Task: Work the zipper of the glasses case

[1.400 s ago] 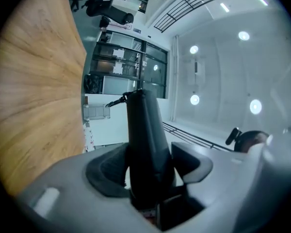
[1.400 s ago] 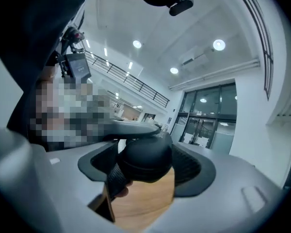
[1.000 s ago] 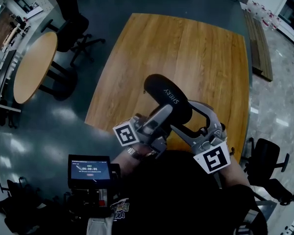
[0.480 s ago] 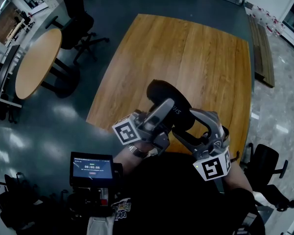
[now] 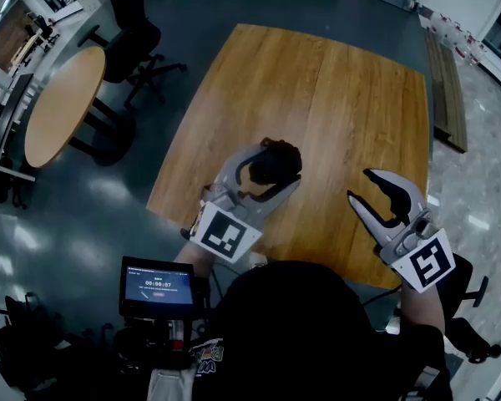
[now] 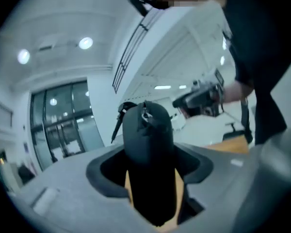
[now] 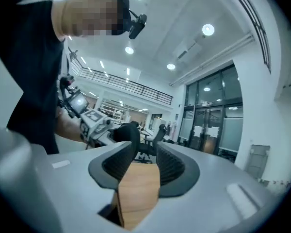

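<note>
- The left claw (image 5: 265, 174) is clenching the black oval zip-up glasses case (image 5: 277, 162) by its lower half. It is holding the case end-up, clear of the rectangular wooden worktop (image 5: 334, 90).
- The right claw (image 5: 361, 187) is standing well apart to the person's right. Its jaws have just been closing and are partly apart, with nothing between them; only worktop is showing through the gap.
- The small metal zipper pull (image 6: 145, 115) is sitting at the case's raised end, facing away from the left claw.
- Handling, as a judgement: the case is probably light and semi-stiff, with a smooth rounded shell that is likely to slip or twist under a sideways pull.
- Hold point, as a judgement: the broad flanks are suiting the holding claw, clear of the zipper track. The pull is needing a fine fingertip pinch, drawn along the seam.
</note>
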Tool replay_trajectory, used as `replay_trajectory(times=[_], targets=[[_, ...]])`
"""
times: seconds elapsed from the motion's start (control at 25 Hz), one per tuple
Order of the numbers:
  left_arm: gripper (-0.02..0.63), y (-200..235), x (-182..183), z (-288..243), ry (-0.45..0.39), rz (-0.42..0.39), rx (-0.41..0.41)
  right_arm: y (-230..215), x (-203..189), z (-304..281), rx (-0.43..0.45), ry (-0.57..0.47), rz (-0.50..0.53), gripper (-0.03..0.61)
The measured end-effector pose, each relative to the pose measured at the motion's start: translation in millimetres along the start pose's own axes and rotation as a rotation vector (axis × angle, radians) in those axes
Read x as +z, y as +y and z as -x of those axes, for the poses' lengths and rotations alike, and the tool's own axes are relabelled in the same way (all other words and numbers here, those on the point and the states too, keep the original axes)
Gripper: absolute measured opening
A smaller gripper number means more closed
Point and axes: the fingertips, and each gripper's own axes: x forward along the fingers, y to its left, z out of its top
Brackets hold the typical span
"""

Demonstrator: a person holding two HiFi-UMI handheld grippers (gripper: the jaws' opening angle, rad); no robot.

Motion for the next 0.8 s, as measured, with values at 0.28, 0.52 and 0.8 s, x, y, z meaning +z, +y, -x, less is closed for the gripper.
replay_trajectory(times=[0.28,0.52,0.8], targets=[[0.267,16,-44,-13,0.323,-0.525,0.248,37,-2,-58,-0.159,0.143,0.163,0.098],[0.267,10,-75,-21,0.493,-0.548,0.189,57,-27,-88,-0.237,0.207,0.413,0.139],[0.268,-17,-94,-30,0.581,-0.418,0.037,56,-56,-101,-0.245,0.311,0.614,0.170]])
